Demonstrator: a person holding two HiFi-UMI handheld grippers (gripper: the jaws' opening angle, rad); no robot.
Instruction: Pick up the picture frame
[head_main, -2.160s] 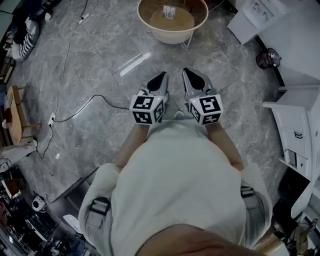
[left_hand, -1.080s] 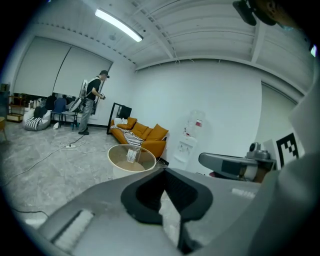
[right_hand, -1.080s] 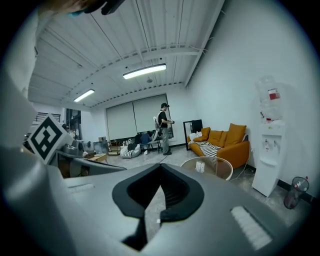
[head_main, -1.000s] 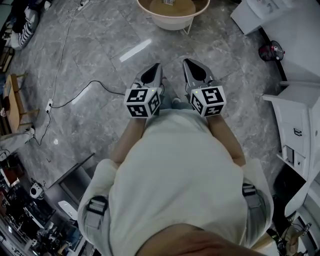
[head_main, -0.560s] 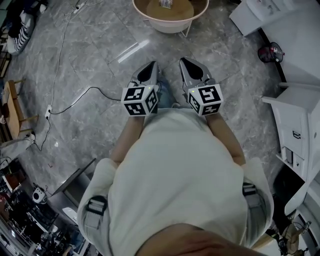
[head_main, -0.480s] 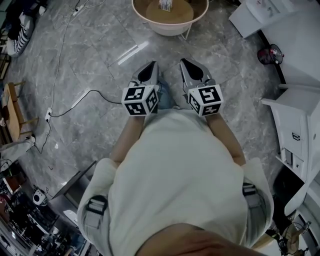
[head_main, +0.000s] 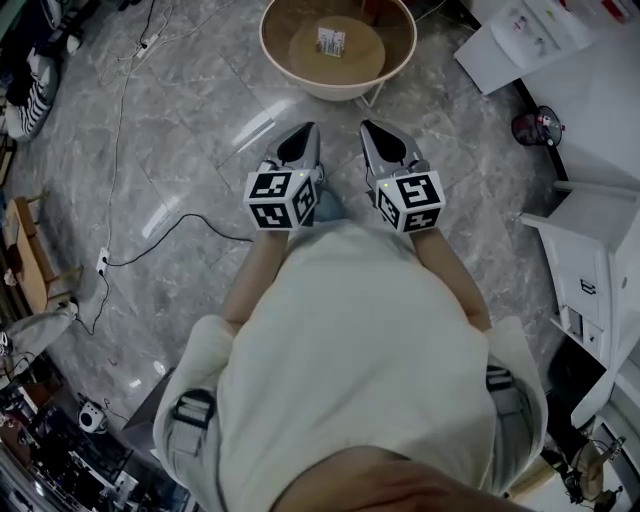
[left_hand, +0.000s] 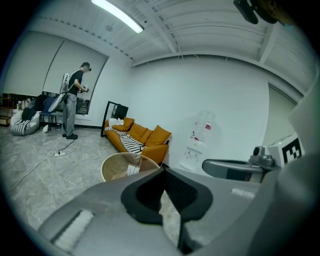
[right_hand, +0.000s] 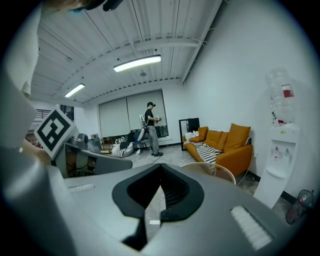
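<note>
My tongs are both clamped shut on nothing: the left gripper and the right gripper sit side by side before my chest, above the marble floor. The picture frame stands on the round table ahead, well apart from both tips, too small for me to make out its face. My hands hide behind the marker cubes, and in the left gripper view my own jaw cuts off the table's near edge.
</note>
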